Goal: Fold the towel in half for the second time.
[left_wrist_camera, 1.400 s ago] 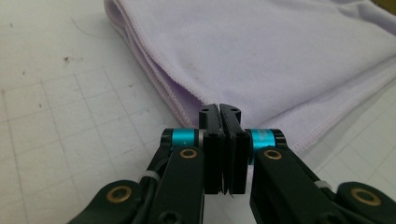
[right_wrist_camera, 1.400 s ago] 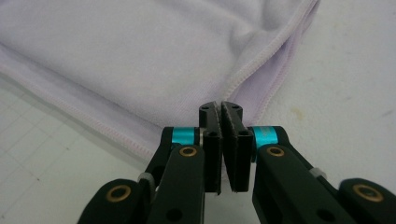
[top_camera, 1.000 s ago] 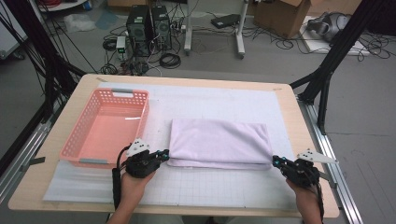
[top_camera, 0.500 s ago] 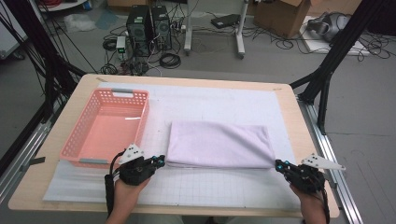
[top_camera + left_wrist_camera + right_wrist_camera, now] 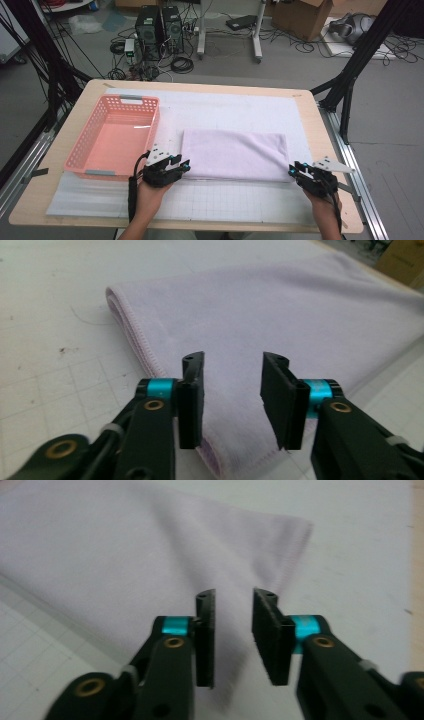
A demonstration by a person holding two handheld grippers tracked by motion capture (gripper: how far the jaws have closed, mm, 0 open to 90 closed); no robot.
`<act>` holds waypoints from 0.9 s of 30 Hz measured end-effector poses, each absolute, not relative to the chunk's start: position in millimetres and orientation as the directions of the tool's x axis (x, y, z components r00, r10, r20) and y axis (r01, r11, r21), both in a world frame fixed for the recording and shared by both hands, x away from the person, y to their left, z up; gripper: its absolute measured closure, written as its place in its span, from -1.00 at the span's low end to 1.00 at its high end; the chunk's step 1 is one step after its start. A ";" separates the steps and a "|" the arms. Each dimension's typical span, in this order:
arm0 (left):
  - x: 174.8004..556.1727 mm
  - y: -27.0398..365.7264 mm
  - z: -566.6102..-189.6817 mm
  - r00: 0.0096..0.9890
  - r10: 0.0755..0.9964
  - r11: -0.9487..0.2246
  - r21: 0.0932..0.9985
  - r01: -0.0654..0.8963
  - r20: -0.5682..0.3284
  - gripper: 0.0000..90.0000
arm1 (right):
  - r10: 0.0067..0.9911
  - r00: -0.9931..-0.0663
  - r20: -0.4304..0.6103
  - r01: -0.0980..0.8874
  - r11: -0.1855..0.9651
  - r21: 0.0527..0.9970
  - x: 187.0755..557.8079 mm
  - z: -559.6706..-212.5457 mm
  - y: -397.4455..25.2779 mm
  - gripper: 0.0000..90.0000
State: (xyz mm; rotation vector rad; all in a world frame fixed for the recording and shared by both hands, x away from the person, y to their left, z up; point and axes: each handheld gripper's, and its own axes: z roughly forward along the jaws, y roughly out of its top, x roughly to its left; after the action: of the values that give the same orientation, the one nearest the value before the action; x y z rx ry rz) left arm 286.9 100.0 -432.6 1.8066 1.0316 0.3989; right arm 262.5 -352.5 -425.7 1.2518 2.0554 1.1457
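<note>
A folded lavender towel [image 5: 235, 155] lies flat in the middle of the white mat. My left gripper [image 5: 185, 166] sits at its near left corner, jaws apart. In the left gripper view the open gripper [image 5: 232, 390] hovers over the towel's [image 5: 280, 315] hemmed corner, with cloth showing between and below the fingers. My right gripper [image 5: 292, 171] is at the towel's near right corner. In the right gripper view that gripper [image 5: 233, 630] is open too, pointing across the towel [image 5: 125, 545] with nothing clamped.
A pink plastic basket [image 5: 112, 137] stands to the left of the towel, close beside my left gripper. The white gridded mat [image 5: 225, 200] covers most of the wooden table [image 5: 327, 150]. Black frame legs and cables lie beyond the table.
The towel has settled flatter. Both grippers drew back toward the person half a second ago and have since moved forward again to the towel's near corners.
</note>
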 end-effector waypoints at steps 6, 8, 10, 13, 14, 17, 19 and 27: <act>298.7 90.9 -441.4 0.573 0.808 -0.219 0.832 0.509 -0.137 0.47 | 0.911 -0.411 0.023 0.505 0.206 0.838 316.6 -421.7 -348.0 0.44; 299.2 91.6 -442.4 0.573 0.809 -0.224 0.830 0.510 -0.134 0.47 | 0.928 -0.372 0.039 0.538 0.181 0.824 335.8 -423.4 -349.5 0.34; 299.8 91.8 -443.8 0.570 0.811 -0.225 0.828 0.513 -0.132 0.47 | 0.928 -0.371 0.039 0.577 0.198 0.793 352.2 -430.0 -347.7 0.28; 300.0 92.7 -445.9 0.571 0.810 -0.227 0.823 0.520 -0.137 0.49 | 0.940 -0.342 0.010 0.603 0.211 0.770 366.4 -442.5 -345.7 0.27; 299.9 92.4 -447.1 0.569 0.810 -0.222 0.824 0.521 -0.142 0.50 | 0.941 -0.339 0.014 0.609 0.208 0.765 369.7 -446.4 -346.4 0.28; 299.8 93.0 -447.5 0.572 0.808 -0.227 0.820 0.525 -0.142 0.52 | 0.957 -0.280 -0.078 0.581 0.234 0.779 373.6 -446.2 -351.5 0.33; 299.2 92.9 -448.1 0.574 0.807 -0.231 0.820 0.523 -0.139 0.52 | 0.967 -0.218 -0.133 0.604 0.241 0.760 375.8 -444.2 -352.8 0.32; 297.5 96.3 -448.4 0.567 0.807 -0.206 0.822 0.531 -0.164 0.47 | 0.970 -0.241 -0.019 0.525 0.147 0.838 353.3 -423.9 -361.9 0.08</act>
State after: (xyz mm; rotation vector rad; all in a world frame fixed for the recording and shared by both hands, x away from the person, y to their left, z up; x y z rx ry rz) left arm 297.5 96.3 -448.4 1.8815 1.0861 0.3780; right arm 353.3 -361.9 -423.9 1.4279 1.8450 0.9834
